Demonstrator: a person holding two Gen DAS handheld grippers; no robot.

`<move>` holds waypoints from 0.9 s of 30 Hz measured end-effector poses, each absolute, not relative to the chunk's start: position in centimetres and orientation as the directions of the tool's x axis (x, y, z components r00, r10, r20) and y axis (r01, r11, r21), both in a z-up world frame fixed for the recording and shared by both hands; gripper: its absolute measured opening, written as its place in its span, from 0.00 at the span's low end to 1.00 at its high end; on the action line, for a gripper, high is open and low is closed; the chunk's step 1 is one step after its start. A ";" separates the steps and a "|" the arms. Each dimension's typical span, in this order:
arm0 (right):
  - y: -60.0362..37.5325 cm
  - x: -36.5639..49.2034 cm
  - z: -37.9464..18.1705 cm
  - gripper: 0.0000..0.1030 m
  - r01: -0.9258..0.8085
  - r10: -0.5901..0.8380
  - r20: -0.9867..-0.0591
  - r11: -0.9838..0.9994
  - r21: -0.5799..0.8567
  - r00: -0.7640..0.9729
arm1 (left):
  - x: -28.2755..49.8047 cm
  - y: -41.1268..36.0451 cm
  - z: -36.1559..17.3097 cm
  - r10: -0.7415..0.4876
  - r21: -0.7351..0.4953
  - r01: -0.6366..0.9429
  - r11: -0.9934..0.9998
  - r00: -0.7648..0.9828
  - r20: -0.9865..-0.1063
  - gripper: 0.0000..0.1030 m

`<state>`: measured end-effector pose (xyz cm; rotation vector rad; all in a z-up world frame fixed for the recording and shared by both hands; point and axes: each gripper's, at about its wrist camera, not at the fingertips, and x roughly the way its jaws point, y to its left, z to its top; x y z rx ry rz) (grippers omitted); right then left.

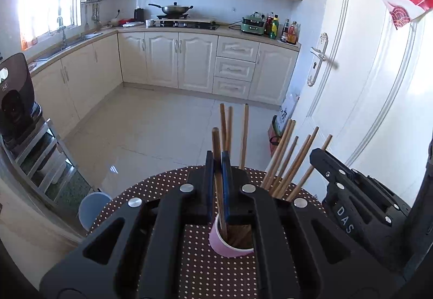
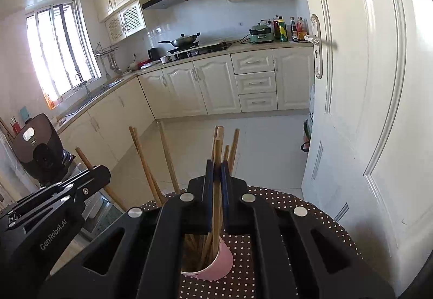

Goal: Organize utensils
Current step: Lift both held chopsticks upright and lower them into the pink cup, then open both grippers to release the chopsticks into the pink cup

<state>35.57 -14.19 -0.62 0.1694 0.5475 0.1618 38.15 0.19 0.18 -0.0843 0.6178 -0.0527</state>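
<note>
Two pink cups stand on a round brown polka-dot table (image 1: pixel 200 266). In the left wrist view my left gripper (image 1: pixel 217 166) is shut on a wooden chopstick (image 1: pixel 216 142) whose lower end stands in a pink cup (image 1: pixel 230 240). Other chopsticks (image 1: pixel 245 134) rise behind, and a fan of chopsticks (image 1: pixel 292 163) leans at the right by my right gripper (image 1: pixel 341 180). In the right wrist view my right gripper (image 2: pixel 217 169) is shut on a chopstick (image 2: pixel 217 190) standing in a pink cup (image 2: pixel 213 262) with several more. My left gripper (image 2: pixel 89 180) shows at the left.
The table edge drops to a white tiled floor (image 1: pixel 151 131). A white door (image 1: pixel 379 88) stands close at the right. A blue stool (image 1: pixel 93 207) sits left of the table. A rice cooker (image 1: pixel 16 98) rests on a metal rack at the far left. Kitchen cabinets line the back.
</note>
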 end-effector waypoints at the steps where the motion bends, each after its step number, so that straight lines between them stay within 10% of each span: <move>1: -14.1 35.7 -0.8 0.04 -0.107 0.195 -0.507 0.974 0.198 0.840 | 38.3 0.1 0.0 -0.075 -0.088 0.030 0.996 0.815 -0.575 0.06; 10: -14.0 35.9 -1.6 0.07 -0.086 0.173 -0.542 0.980 0.182 0.823 | 38.4 -0.1 -0.8 -0.072 -0.037 0.061 0.997 0.828 -0.556 0.09; 14: -14.1 35.4 -1.4 0.36 -0.076 0.162 -0.546 0.981 0.177 0.822 | 37.8 0.0 -0.5 -0.036 -0.009 0.036 0.999 0.851 -0.523 0.66; 27: -15.8 34.6 -1.1 0.45 -0.057 0.167 -0.568 0.977 0.207 0.806 | 36.7 -0.2 -1.1 0.008 0.037 0.013 0.999 0.851 -0.525 0.66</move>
